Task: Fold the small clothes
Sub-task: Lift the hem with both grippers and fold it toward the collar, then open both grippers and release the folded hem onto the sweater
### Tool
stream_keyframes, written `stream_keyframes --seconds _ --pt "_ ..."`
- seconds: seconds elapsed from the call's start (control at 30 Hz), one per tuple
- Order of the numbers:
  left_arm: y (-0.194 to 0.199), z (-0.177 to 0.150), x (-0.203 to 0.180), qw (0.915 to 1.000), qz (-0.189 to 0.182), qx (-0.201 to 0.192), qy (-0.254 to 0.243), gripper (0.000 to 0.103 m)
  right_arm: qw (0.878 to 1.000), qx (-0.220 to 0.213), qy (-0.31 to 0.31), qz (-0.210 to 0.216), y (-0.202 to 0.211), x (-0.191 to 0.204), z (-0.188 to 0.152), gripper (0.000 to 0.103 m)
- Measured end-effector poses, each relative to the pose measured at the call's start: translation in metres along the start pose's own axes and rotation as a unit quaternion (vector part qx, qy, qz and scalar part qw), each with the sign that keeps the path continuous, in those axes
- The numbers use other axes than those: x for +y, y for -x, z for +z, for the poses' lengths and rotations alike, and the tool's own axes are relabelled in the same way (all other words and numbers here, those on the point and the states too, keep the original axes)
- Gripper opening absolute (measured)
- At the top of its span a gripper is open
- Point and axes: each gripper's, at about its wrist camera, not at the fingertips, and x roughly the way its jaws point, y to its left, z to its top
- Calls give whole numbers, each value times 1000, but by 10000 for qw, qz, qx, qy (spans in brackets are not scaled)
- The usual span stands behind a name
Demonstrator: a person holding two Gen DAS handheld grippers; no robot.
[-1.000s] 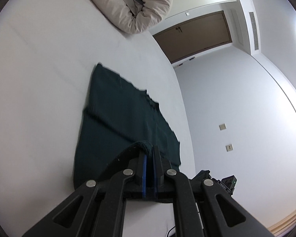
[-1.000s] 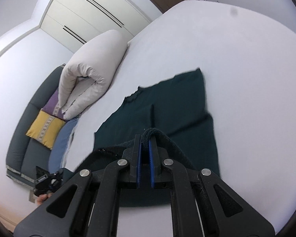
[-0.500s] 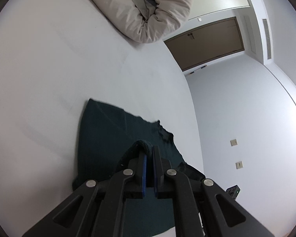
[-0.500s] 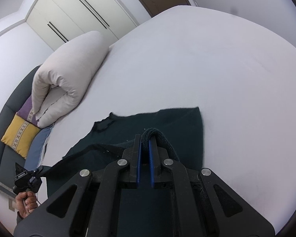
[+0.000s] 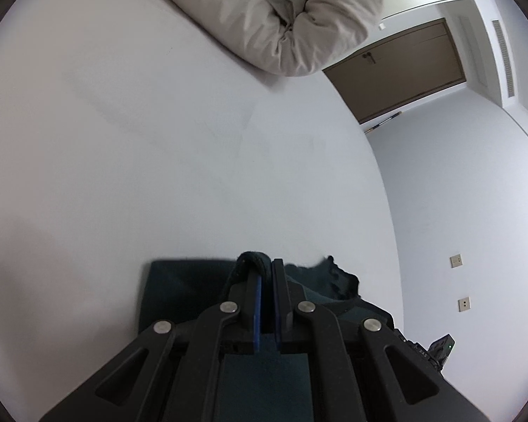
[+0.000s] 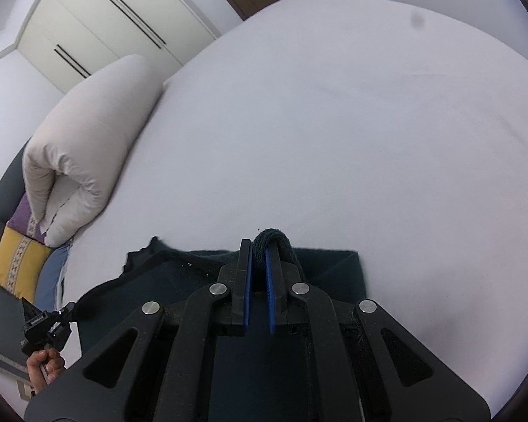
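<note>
A dark green garment [image 5: 179, 292] lies on the white bed [image 5: 158, 161]. My left gripper [image 5: 266, 270] is shut on a bunched edge of it, which loops over the left fingertip. My right gripper [image 6: 258, 249] is shut on another edge of the same garment [image 6: 338, 270], whose fold wraps over the right fingertip. Both held edges are over the lower layer, near its far edge. In the right wrist view the left gripper [image 6: 45, 323] shows at the lower left, in a hand, holding the garment's edge. Most of the garment is hidden under the grippers.
A rolled beige duvet [image 5: 292, 17] lies at the head of the bed, also in the right wrist view [image 6: 88, 140]. A yellow and purple cushion [image 6: 17, 246] sits on a dark sofa at the left. A brown door [image 5: 404, 70] and white wardrobes [image 6: 105, 24] stand beyond.
Both grippers have carried the held edges forward over the garment toward its far edge. Far less of the garment shows ahead of the fingers now. Both stay shut.
</note>
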Motion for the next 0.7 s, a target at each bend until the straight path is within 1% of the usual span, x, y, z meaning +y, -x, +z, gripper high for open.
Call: stream_keyframes --seconds 0.13,0.23,0.3,0.37,0.4,0.43,0.47,0.5,0.53,0.57,0.63,0.7 --pt "-16 7 1 9998 164 20 -65 7 9999 20 -94 -77 -20 -8 5 6" --pt "-28 8 12 9995 255 137 112 8 9998 50 -173 -94 -33 -12 8 8" --pt "-33 9 16 9993 274 163 196 8 9995 43 -309 -9 -38 -17 8 8" --pt "-29 9 17 9995 164 111 264 17 9993 19 -356 59 -37 -18 3 9" --pt "-26 9 16 9995 84 94 285 30 9993 -15 -359 93 -37 -19 0 16" --pt "-20 8 16 9994 -21 58 343 46 9993 -67 -360 76 -35 -19 -3 26" --pt "-15 9 15 9992 -67 -28 399 54 9992 -137 -359 85 -32 -18 -4 32" --pt "-8 10 15 9989 -99 -147 431 67 9990 -273 -358 32 -23 -15 -9 50" --pt "2 11 15 9984 -144 -307 452 73 9985 -390 -370 -41 -19 -13 -10 67" --pt "8 12 15 9980 -184 -394 469 73 9979 -521 -371 -79 -11 -9 -14 71" --pt "22 12 17 9969 -277 -510 522 73 9979 -588 -242 -111 -4 -2 -17 72" --pt "32 6 12 9971 -237 -585 433 73 9982 -569 -80 -167 1 6 -22 72"
